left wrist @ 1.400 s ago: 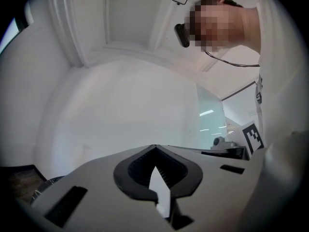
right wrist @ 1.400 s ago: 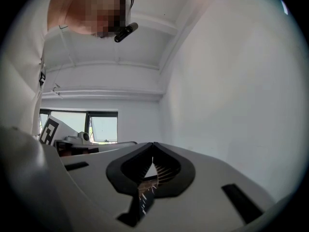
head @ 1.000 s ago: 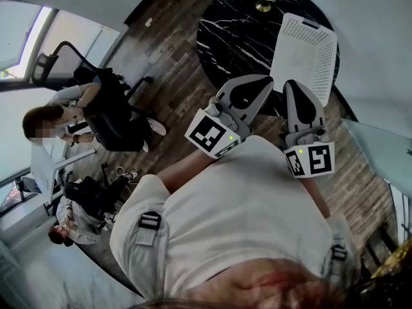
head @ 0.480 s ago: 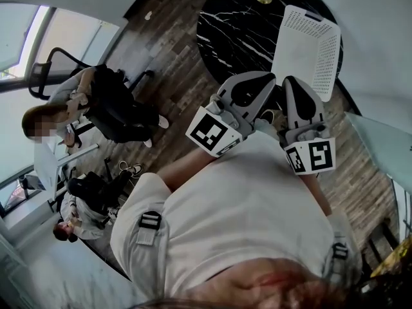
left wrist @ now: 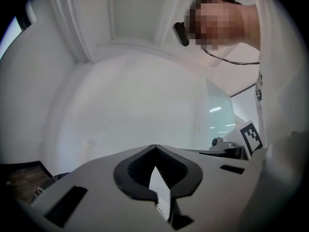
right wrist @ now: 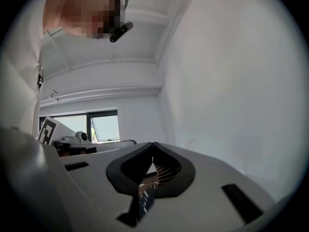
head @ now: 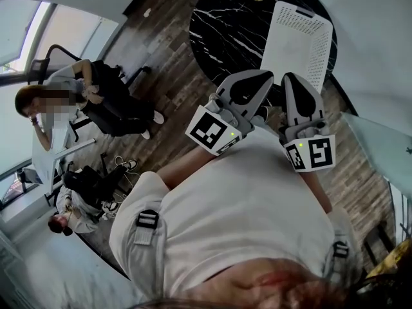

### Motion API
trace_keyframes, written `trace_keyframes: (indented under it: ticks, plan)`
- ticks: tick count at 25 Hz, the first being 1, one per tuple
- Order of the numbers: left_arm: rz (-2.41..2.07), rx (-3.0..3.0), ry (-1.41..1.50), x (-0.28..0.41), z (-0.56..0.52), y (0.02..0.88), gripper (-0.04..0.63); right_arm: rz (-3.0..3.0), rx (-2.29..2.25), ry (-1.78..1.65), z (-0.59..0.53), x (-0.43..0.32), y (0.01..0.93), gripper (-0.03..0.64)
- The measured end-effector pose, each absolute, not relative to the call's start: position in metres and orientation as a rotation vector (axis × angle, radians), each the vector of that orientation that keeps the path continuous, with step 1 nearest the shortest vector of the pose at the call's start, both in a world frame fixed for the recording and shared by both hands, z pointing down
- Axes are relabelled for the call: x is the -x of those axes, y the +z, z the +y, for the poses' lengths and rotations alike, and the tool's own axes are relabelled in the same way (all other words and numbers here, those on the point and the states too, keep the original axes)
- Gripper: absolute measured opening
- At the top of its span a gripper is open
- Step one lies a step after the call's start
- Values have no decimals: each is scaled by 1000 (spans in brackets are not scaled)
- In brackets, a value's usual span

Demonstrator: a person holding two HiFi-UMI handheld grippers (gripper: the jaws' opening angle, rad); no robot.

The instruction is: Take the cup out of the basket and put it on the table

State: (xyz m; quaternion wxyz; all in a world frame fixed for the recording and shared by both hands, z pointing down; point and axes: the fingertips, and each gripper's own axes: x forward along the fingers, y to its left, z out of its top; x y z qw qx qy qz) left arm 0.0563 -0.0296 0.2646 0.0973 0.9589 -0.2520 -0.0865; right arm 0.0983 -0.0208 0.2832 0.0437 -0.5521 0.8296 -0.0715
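**Close to the chest: both tongs shut, holding nothing**

Just above the person's white shirt (head: pixel 244 224), the left tongs (left wrist: pixel 154 148) and right tongs (right wrist: pixel 153 144) sit side by side, jaws pressed together and empty. Farther off, the white basket (head: pixel 299 44) rests on the dark marble tabletop (head: pixel 225 31). Its inside is hidden, so the cup cannot be seen.

The basket (head: pixel 299 44) is set on the right part of the table (head: pixel 225 31). The left gripper (head: pixel 262 81) and right gripper (head: pixel 295 81) are held side by side before the table's near edge. A seated person (head: pixel 96 102) is found well to the table's left.

White tee (head: pixel 244 205), blk strap buckles (head: pixel 147 221); grey left gripper (left wrist: pixel 153 148), right gripper (right wrist: pixel 153 144)
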Motion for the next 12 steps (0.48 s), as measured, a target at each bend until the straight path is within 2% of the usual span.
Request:
trace_keyframes:
  ticks: [12]
  plan:
    - [-674, -2863, -213, -110, -29, 269, 6, 2472, 1789, -199, -15, -162, 285, 8]
